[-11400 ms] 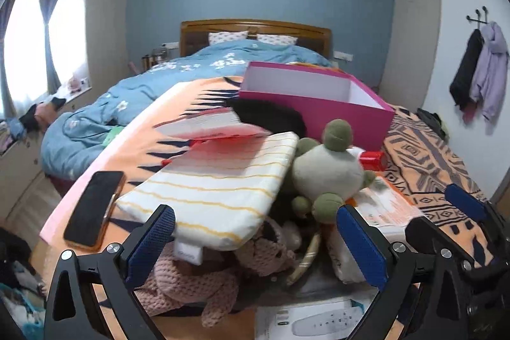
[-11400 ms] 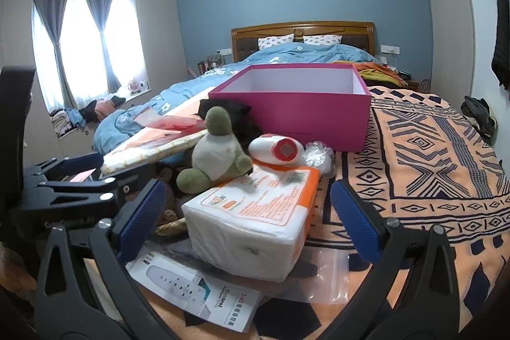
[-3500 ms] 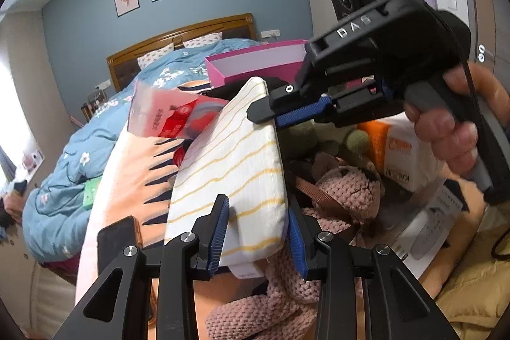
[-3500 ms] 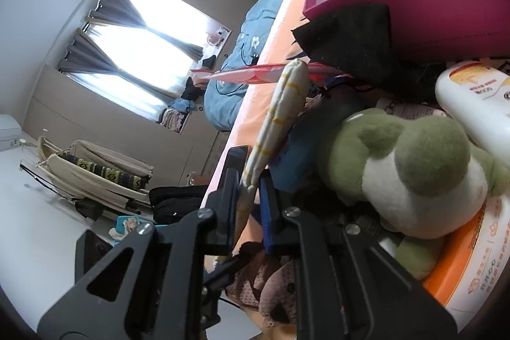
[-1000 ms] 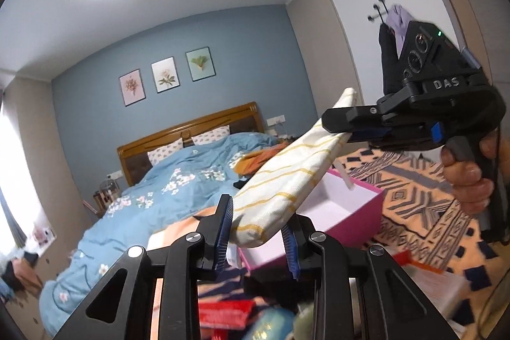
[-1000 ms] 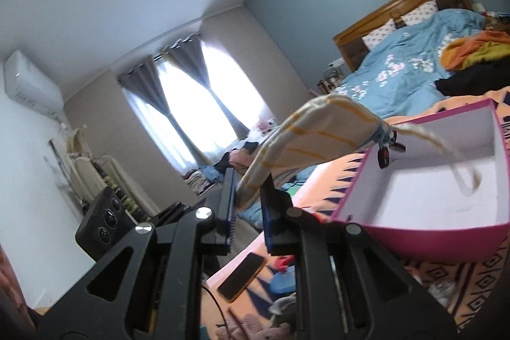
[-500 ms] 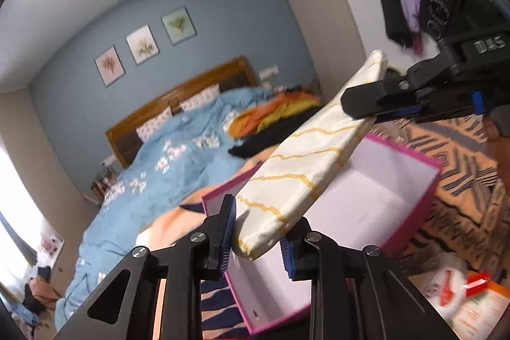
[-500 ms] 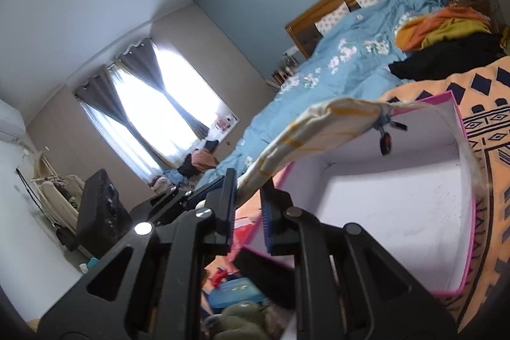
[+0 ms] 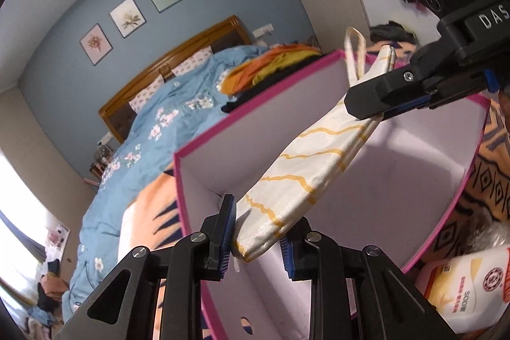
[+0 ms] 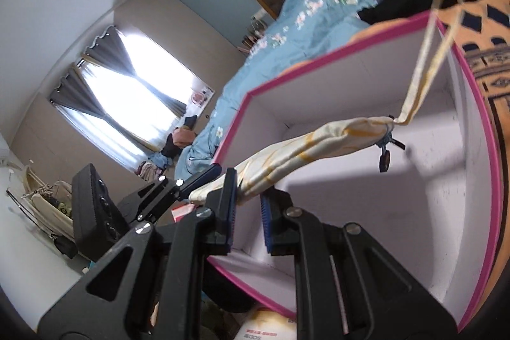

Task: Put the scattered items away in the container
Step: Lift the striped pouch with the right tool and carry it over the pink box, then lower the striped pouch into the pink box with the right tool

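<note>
My left gripper [image 9: 258, 239] was closed on the near end of the striped pouch [image 9: 306, 168], blue pads pressed against the fabric on both sides. The pouch hung level above the open pink box [image 9: 204, 145], clear of its white floor. My right gripper [image 10: 248, 214] was clamped on the pouch's other end, its jaws nearly together. The pouch's strap [image 10: 424, 66] trailed over the box's far wall.
</note>
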Demonstrator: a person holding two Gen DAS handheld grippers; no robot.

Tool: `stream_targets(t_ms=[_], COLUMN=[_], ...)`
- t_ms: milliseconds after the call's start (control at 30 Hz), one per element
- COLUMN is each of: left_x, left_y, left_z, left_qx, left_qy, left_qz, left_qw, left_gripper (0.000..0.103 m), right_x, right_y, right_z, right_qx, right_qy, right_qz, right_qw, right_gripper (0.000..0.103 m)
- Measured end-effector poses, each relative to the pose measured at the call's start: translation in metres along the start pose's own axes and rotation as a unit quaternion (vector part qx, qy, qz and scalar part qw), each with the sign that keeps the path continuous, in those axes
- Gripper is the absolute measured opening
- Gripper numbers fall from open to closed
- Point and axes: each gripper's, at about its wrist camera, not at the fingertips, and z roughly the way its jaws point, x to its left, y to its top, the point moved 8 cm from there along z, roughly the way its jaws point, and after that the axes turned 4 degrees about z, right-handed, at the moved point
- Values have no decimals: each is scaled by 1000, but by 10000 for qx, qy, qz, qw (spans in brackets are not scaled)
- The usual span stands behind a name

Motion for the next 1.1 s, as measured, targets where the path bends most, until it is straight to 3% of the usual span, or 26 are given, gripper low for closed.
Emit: stream_targets(t_ms=[333, 567, 833, 1100], left_x=[-6, -2, 2, 15], left_y=[-3, -2, -3, 3], left_z=[1, 1, -7, -10], left_qx=[280, 349, 364, 298], left_qy=[-415, -486, -991, -946], left_qz=[-131, -81, -88, -220], left_qw=[9987, 9982, 9944, 9948], left_gripper=[25, 33, 33, 33], right_x=[-9, -13, -12, -10], right_y=[-10, -15, -17, -12], right_z=[0, -5, -12, -13], right_qx=[450, 643, 642, 374], right_qy=[-247, -429, -342, -406], right_qz=[269, 361, 502, 493], right_qw=[9983, 9964, 9961, 9973], right_gripper=[17, 20, 22, 23])
